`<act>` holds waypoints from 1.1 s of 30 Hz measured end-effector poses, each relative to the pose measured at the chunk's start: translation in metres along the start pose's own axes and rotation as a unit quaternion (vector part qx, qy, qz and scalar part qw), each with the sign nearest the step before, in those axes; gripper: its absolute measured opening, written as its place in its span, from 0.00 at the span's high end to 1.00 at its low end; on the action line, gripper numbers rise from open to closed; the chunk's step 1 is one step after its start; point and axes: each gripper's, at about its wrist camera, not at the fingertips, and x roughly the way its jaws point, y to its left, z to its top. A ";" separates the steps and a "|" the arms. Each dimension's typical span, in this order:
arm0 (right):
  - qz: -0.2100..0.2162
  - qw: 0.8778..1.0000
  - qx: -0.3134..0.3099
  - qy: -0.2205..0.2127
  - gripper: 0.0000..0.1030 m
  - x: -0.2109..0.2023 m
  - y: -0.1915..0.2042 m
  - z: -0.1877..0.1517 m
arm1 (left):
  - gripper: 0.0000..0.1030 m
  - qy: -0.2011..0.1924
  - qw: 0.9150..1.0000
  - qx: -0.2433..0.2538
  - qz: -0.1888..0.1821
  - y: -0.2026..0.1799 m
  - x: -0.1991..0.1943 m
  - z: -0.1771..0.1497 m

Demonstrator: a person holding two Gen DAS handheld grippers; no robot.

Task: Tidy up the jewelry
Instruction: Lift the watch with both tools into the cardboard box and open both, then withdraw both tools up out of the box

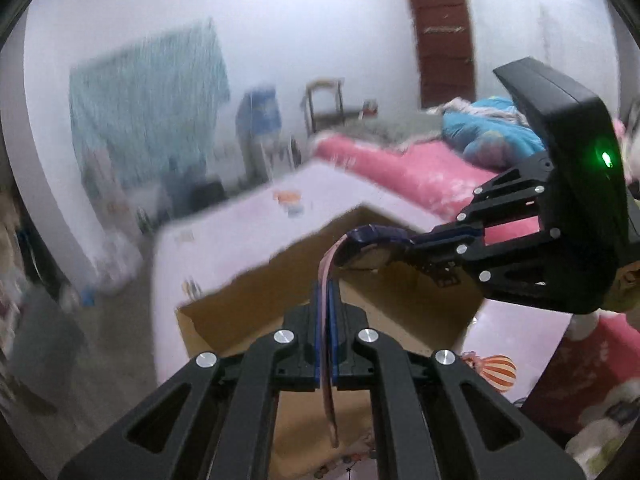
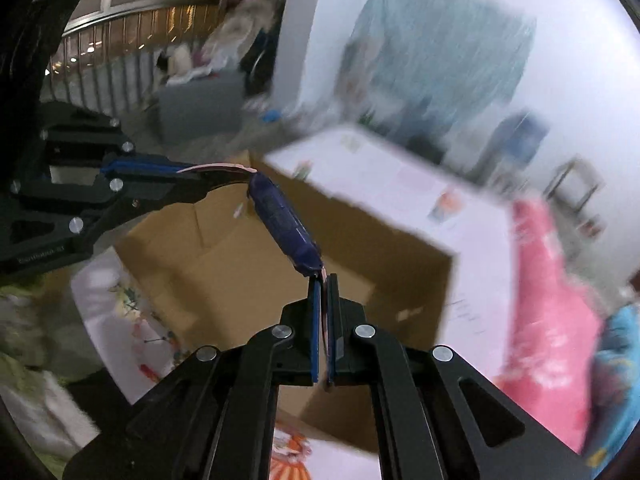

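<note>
The white-walled room (image 1: 280, 20) is blurred, with a pale turquoise curtain (image 1: 148, 112) on the far wall and a dark brown wooden door (image 1: 442, 44) to its right. A bed under a bright pink cover (image 1: 400, 168) runs along the right side, with a crumpled blue blanket (image 1: 488, 128) heaped on it.

In front of the bed stands the white desk (image 1: 224, 236), its cloth printed with small cartoon figures; its far corner points toward the curtain, and grey floor lies open to its left. An open brown cardboard box (image 1: 280, 280) sits on the desk with its flaps spread, its mouth directly beneath both tools. In the right wrist view the box's (image 2: 224, 264) inside looks bare where it shows.

The left gripper (image 1: 327, 300) has its blue-padded jaws pressed together on one end of a thin pale pink strap (image 1: 329, 360). The strap runs up to a dark navy oblong watch-like body (image 1: 376, 236), which hangs in the air above the box. The right gripper (image 2: 323, 292) has its jaws likewise clamped on the other pink strap end, just below the navy body (image 2: 286, 224). The piece is stretched between the two, touching neither box nor desk.
</note>
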 end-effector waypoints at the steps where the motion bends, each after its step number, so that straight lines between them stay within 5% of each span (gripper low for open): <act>1: 0.022 0.999 0.011 0.026 0.99 0.016 -0.006 0.006 | 0.97 0.029 0.999 -0.019 -0.006 0.014 0.021 0.002; 6: 0.117 0.976 0.067 0.170 0.99 0.099 -0.036 0.017 | 0.97 0.136 0.987 -0.067 -0.048 0.045 0.095 -0.004; 14: 0.132 0.956 0.080 0.249 0.92 0.160 -0.053 0.028 | 0.97 0.238 0.963 -0.098 -0.073 0.070 0.152 -0.016; 16: 0.131 0.957 0.086 0.245 0.90 0.165 -0.059 0.032 | 0.94 0.246 0.961 -0.103 -0.075 0.072 0.155 -0.015; 19: 0.114 0.964 0.091 0.224 0.70 0.157 -0.063 0.037 | 0.83 0.237 0.962 -0.116 -0.061 0.079 0.153 -0.012; 27: 0.062 0.982 0.095 0.151 0.48 0.112 -0.077 0.041 | 0.54 0.166 0.979 -0.111 -0.035 0.078 0.116 -0.003; 33: 0.018 0.992 0.107 0.062 0.26 0.041 -0.080 0.039 | 0.33 0.121 0.985 -0.123 -0.005 0.083 0.070 -0.003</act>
